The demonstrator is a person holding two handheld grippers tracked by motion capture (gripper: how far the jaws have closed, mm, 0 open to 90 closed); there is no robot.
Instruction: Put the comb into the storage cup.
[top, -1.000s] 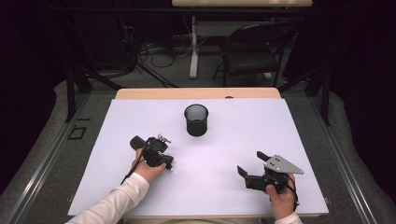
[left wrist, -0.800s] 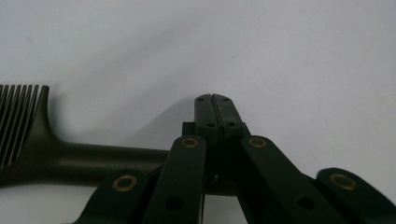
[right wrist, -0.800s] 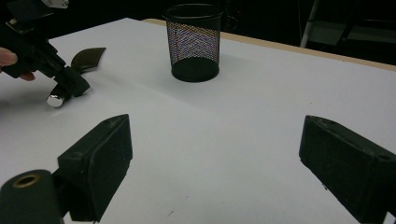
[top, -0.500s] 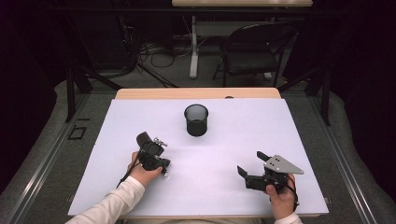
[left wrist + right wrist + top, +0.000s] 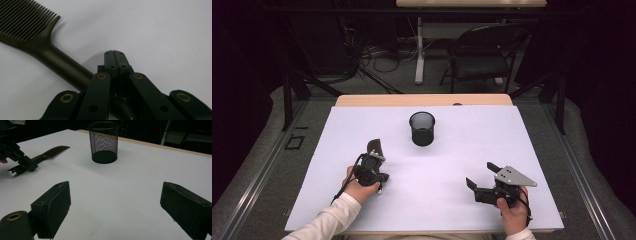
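While right gripper point(image 5: 479, 179) stays put, left gripper point(image 5: 374, 150) swings toward comb point(image 5: 37, 47).

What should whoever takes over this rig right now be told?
Left gripper: jaws shut, tips together with nothing between them, lying over the comb's handle.
Right gripper: open, holding nothing, low over the near right of the table.
Comb: flat on the table, not lifted.
Mesh cup: upright at the far middle, apparently empty.
Left: probably open the left jaws, grasp the handle, carry the comb to the cup.
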